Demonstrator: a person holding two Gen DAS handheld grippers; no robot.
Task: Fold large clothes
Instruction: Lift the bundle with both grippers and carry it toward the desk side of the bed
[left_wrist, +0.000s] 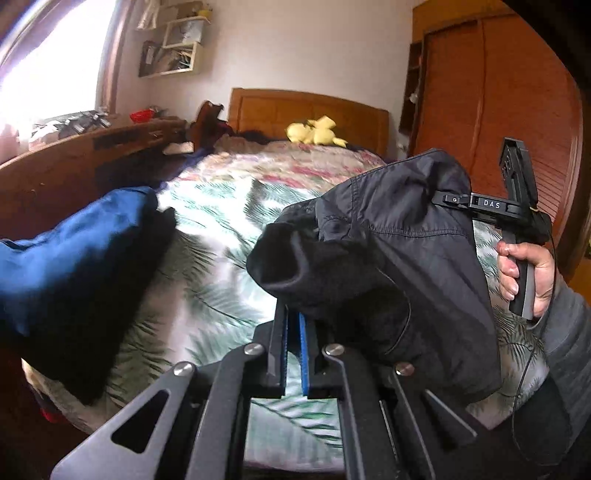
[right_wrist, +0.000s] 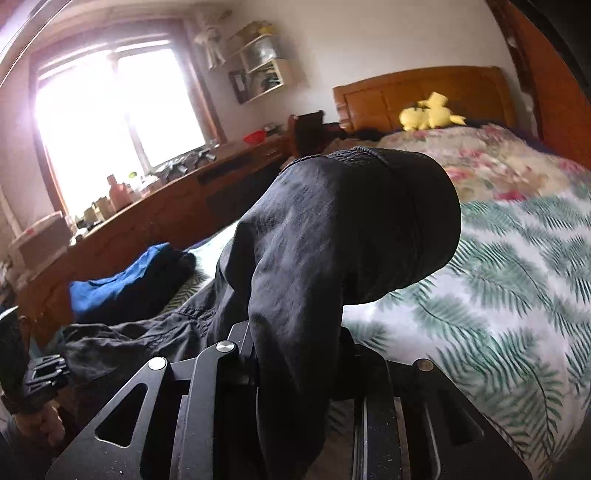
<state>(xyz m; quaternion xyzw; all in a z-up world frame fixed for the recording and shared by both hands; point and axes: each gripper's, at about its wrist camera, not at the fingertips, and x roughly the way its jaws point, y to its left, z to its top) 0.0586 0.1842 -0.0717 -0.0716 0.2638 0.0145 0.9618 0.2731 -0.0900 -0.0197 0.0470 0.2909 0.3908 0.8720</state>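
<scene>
A large black jacket hangs in the air above the bed. My left gripper is shut on a bunched edge of it; the blue pads are nearly together and the tips are buried in cloth. My right gripper shows at the right of the left wrist view, clamped on the jacket's upper edge. In the right wrist view the jacket drapes over my right gripper and hides its fingertips. The rest of the jacket trails down to the left.
The bed has a palm-leaf quilt. Folded blue and black clothes lie on its left side. A yellow plush toy sits by the wooden headboard. A wooden dresser runs along the left, a wardrobe at the right.
</scene>
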